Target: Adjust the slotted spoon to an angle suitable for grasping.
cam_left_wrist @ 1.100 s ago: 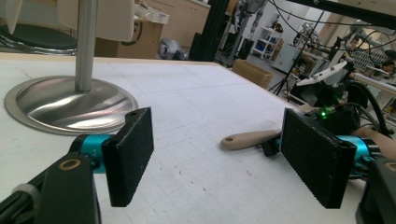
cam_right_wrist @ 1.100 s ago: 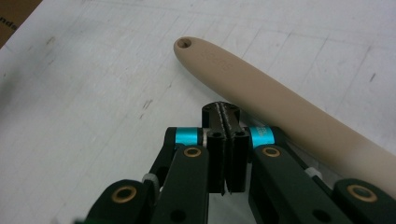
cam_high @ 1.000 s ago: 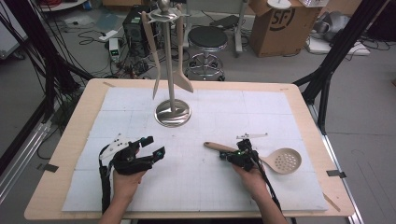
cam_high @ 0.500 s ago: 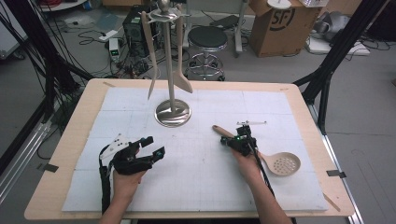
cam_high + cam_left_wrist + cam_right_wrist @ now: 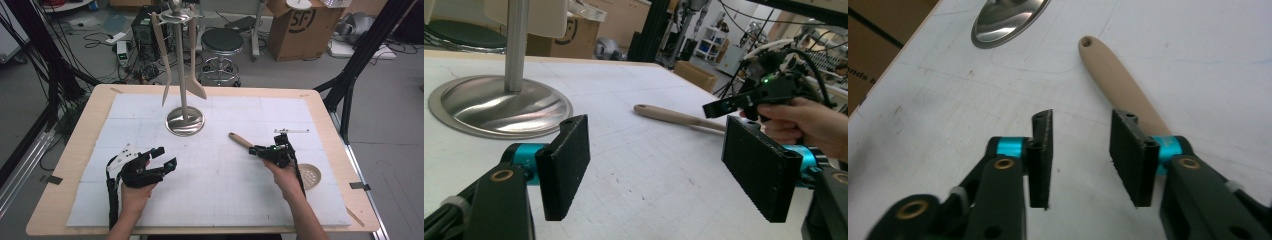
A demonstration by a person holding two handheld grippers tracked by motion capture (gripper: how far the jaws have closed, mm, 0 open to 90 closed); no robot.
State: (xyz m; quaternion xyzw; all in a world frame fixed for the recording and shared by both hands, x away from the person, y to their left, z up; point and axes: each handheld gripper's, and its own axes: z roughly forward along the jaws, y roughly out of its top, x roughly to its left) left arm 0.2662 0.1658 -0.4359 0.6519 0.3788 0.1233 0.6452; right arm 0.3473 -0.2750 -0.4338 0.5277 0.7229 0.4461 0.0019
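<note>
A workshop floor w/ cables, a stool [image 5: 221, 42] and a cardboard box [image 5: 296, 25] is lying behind a wooden table [image 5: 80, 150], which is carrying a white gridded mat [image 5: 215, 185]. On the mat a steel stand [image 5: 184, 121] is rising; two pale utensils [image 5: 196, 87] are hanging from its top, and the top itself is getting cut off at the frame edge in the high view. In the left gripper view just the stand's base and pole [image 5: 516, 45] are showing, the rest running out of frame.

The skimmer [image 5: 241, 140] is lying on the mat, right of centre. Its wooden handle is pointing toward the stand; the perforated bowl [image 5: 309, 175] is sitting partly hidden behind the person's right wrist. The middle of the handle is getting covered by the right gripper [image 5: 260, 150] in the high view, so contact there is hard to read.

From the right gripper view, the right gripper [image 5: 1080, 155] is hovering w/ jaws apart, having just been opening; nothing is sitting between the pads. The handle [image 5: 1118, 80] is passing just beside and under the right-hand jaw, not clamped.

The left gripper [image 5: 162, 157] is resting low over the mat, well apart from the skimmer, jaws wide apart and empty, as its own view [image 5: 659, 160] is showing. No containers w/ contents are standing on the table; what the box is holding can't be made out.
</note>
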